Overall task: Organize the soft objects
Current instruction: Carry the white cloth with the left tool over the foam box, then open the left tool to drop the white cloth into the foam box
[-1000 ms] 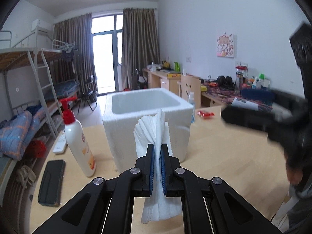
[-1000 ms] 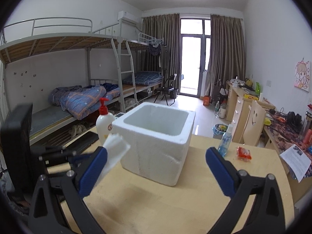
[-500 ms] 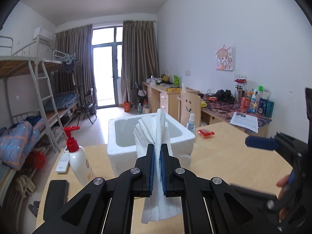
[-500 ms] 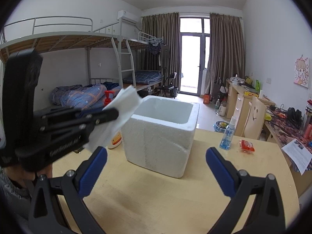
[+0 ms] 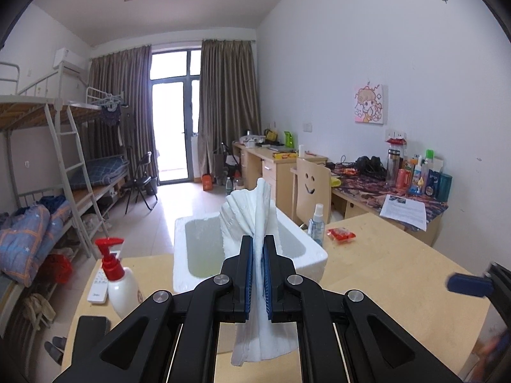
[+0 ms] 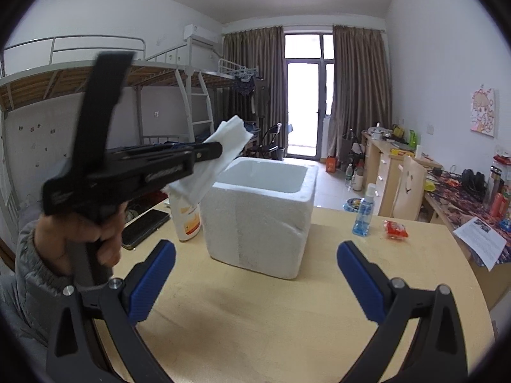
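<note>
Two tools | left tool [image 5: 258,274] pinches tissue [image 5: 255,210] above foam box [image 6: 262,210] rim | right tool [image 6: 255,274] agape

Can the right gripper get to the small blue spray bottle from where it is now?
Probably yes. The right gripper is open and empty, and bare table leads to the spray bottle, right of the foam box.

Open table foreground, box mid-frame
Bare tabletop [image 6: 271,319] fills lower frame; foam box [image 6: 265,210] blocks centre, lotion bottle [image 6: 186,220] left.

Pump bottle [image 6: 186,220] left of foam box [image 6: 262,214], spray bottle [image 6: 364,210] right.
</note>
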{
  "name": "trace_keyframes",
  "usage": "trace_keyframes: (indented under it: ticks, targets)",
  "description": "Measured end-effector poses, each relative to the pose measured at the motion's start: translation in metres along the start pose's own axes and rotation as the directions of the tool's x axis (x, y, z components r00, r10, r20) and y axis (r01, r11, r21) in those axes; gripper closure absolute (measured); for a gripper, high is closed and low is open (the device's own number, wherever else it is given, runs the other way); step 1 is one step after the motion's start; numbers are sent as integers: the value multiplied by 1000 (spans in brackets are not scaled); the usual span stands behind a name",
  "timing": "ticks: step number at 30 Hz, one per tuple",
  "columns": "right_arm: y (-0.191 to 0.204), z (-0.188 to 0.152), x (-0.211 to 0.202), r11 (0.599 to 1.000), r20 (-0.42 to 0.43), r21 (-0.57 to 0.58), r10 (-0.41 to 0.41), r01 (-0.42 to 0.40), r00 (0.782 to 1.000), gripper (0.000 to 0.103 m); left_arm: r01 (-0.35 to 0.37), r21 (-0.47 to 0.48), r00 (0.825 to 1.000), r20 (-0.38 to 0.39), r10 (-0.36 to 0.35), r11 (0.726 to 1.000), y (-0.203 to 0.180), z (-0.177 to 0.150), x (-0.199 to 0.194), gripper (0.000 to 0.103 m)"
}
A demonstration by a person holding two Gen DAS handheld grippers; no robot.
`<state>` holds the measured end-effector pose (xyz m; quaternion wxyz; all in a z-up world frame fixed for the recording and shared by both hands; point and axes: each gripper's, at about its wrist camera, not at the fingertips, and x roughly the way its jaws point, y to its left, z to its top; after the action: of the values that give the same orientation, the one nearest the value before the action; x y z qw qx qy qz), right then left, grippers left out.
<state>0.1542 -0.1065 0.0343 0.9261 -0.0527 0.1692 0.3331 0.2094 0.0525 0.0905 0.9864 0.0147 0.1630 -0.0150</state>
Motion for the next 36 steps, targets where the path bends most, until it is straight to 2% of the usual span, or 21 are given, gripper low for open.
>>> trace_keyframes:
  ticks: [11, 27, 30, 31, 32, 33, 35, 36]
  targets:
    - [2, -20, -36, 998, 48, 43, -41, 39, 998, 1, 1, -6, 1000, -14, -1, 1000, 1, 14, 37, 96]
    - [-7, -36, -75, 987, 65, 73, -151, 146, 986, 1, -65, -42, 993, -102, 61, 997, 17, 18, 93, 96]
    - [-4, -38, -81, 985, 68, 76, -158, 153, 985, 1, -72, -42, 991, -116, 66, 997, 18, 16, 98, 91]
    - [-3, -39, -83, 985, 69, 77, -160, 155, 985, 1, -78, -43, 990, -122, 73, 996, 19, 16, 99, 84]
    - [-3, -39, -83, 985, 70, 78, -160, 155, 985, 1, -80, -40, 989, -125, 74, 996, 19, 15, 100, 71]
    - [-2, -39, -84, 985, 73, 77, -160, 154, 984, 1, -80, -39, 989, -125, 75, 996, 19, 15, 100, 62]
    - [-2, -40, -87, 983, 85, 85, -167, 160, 982, 1, -91, -44, 990, -109, 86, 995, 18, 15, 96, 28]
    - [-2, -40, -89, 984, 88, 88, -166, 158, 982, 1, -94, -48, 991, -100, 89, 994, 18, 16, 93, 22]
